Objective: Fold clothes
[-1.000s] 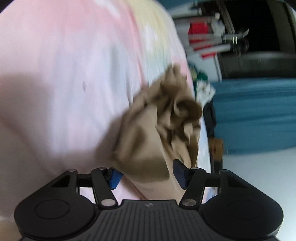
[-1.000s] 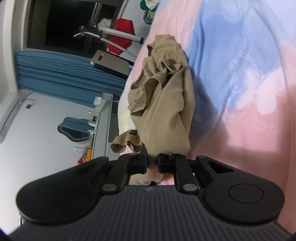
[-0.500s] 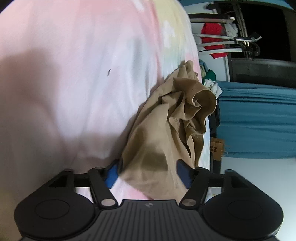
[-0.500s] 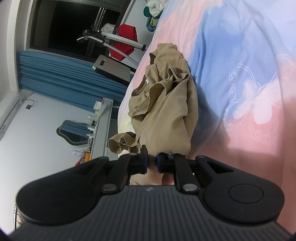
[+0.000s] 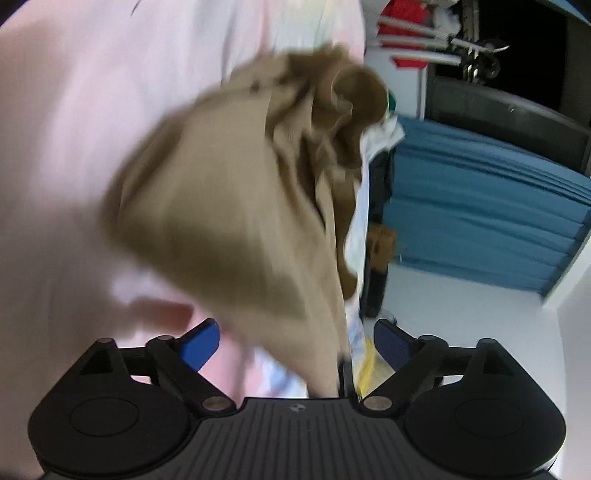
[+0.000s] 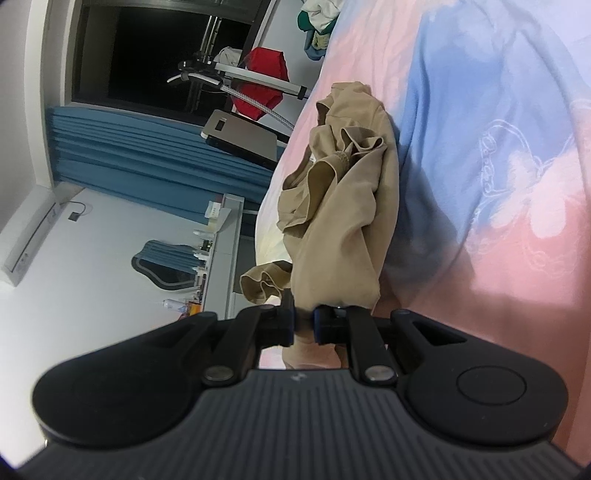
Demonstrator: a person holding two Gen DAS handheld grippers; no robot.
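Observation:
A crumpled tan garment [image 6: 343,206] hangs over the pink and blue bedsheet [image 6: 498,155]. My right gripper [image 6: 303,325] is shut on its near edge, and the cloth stretches away from the pads. In the left wrist view the same tan garment [image 5: 240,206] fills the middle, blurred by motion. My left gripper [image 5: 295,345] is open, its blue pads wide apart, and a strip of the cloth runs down between them without being pinched.
The bed's edge runs beside the garment. Beyond it are blue curtains [image 6: 140,155], a drying rack with red clothes [image 6: 264,79], a grey appliance [image 6: 240,140] and a shelf with bottles [image 6: 207,243]. A clothes pile [image 6: 317,22] lies at the bed's far end.
My left gripper has moved closer to the garment, which now looks larger and blurred; its jaws stay open. My right gripper keeps its hold and the cloth has shifted slightly.

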